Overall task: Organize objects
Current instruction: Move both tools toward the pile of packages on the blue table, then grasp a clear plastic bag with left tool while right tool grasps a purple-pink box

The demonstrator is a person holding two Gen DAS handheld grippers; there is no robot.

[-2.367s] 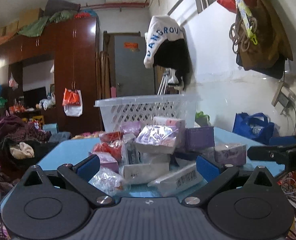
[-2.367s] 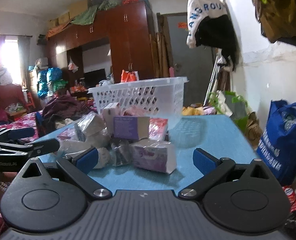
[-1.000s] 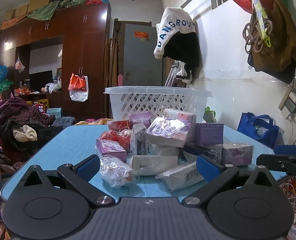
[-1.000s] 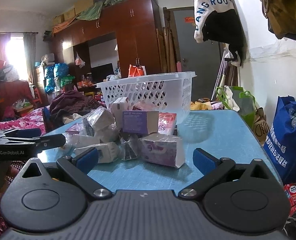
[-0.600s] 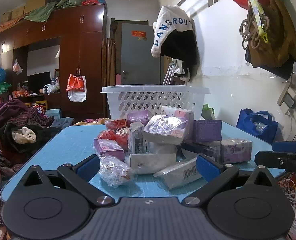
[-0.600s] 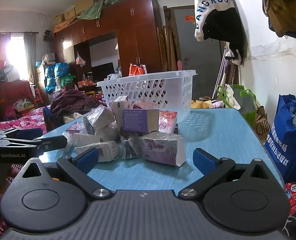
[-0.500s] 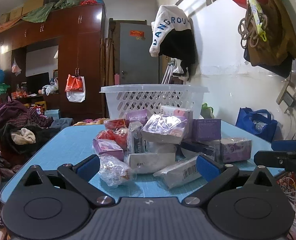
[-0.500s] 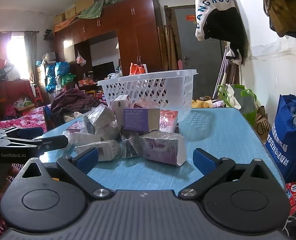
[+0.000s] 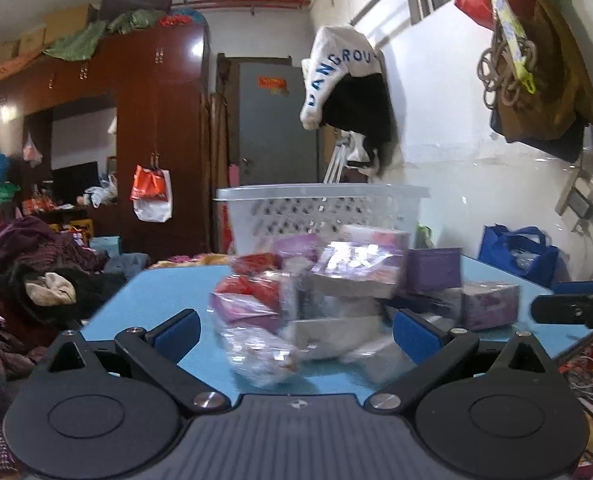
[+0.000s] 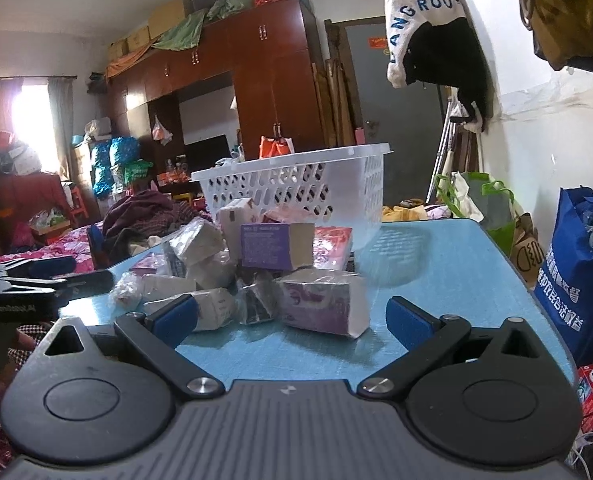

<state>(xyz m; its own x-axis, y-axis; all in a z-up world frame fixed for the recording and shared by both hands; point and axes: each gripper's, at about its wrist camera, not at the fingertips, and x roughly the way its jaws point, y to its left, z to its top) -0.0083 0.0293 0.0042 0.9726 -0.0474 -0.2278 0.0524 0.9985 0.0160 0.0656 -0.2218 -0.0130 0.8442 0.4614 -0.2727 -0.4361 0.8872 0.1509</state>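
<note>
A pile of small boxes and plastic-wrapped packets (image 9: 328, 292) lies on a blue table (image 9: 168, 296), in front of a white plastic basket (image 9: 324, 212). My left gripper (image 9: 294, 330) is open and empty, just short of a clear wrapped packet (image 9: 260, 356). The left wrist view is blurred. In the right wrist view the pile (image 10: 256, 268) and the basket (image 10: 296, 188) lie ahead. My right gripper (image 10: 292, 318) is open and empty, close to a purple-and-white box (image 10: 322, 306). Each gripper shows at the edge of the other's view.
A blue shopping bag (image 10: 580, 264) stands on the floor right of the table. A wall with hanging clothes and bags runs along the right. Clothes heaps (image 9: 36, 272) and a brown wardrobe (image 9: 144, 140) are at the left and back.
Both grippers have moved a little closer to the pile and stay open. The left wrist view is now blurred by motion.
</note>
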